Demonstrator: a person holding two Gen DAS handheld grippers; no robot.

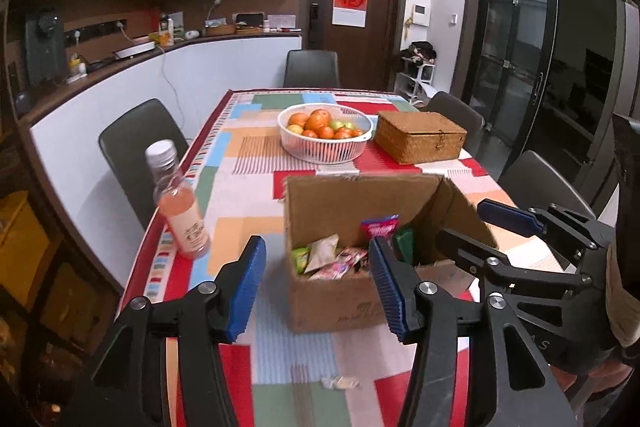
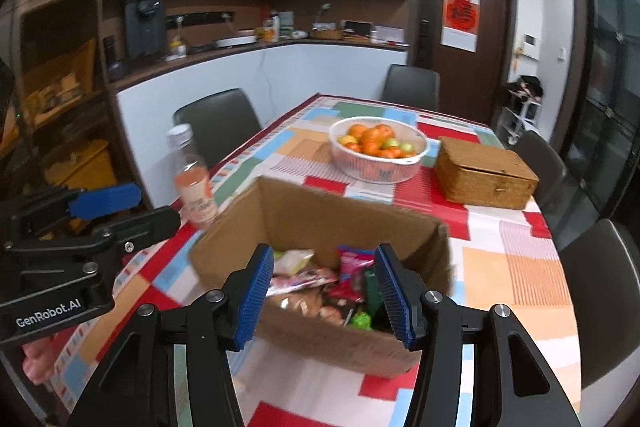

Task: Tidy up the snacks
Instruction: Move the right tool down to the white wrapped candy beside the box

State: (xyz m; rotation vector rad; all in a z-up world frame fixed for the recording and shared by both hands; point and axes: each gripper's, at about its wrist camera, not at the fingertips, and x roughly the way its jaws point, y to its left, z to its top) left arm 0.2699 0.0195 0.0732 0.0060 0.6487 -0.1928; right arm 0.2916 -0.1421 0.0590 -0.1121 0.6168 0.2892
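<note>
An open cardboard box [image 1: 340, 297] holds several wrapped snacks [image 1: 320, 257] on the patchwork tablecloth; it also shows in the right wrist view [image 2: 320, 339] with the snacks [image 2: 316, 279] inside. A small wrapped candy [image 1: 340, 382] lies on the cloth in front of the box. My left gripper [image 1: 318, 291] is open and empty, just before the box's near left corner. My right gripper [image 2: 324, 295] is open and empty, hovering over the box's near edge; it shows at the right of the left wrist view [image 1: 472, 231].
A pink drink bottle [image 1: 180, 211] stands at the table's left edge, left of the box. A white basket of oranges [image 1: 324, 147] and a shut wicker box [image 1: 420, 137] sit further back. Dark chairs [image 1: 136, 151] surround the table.
</note>
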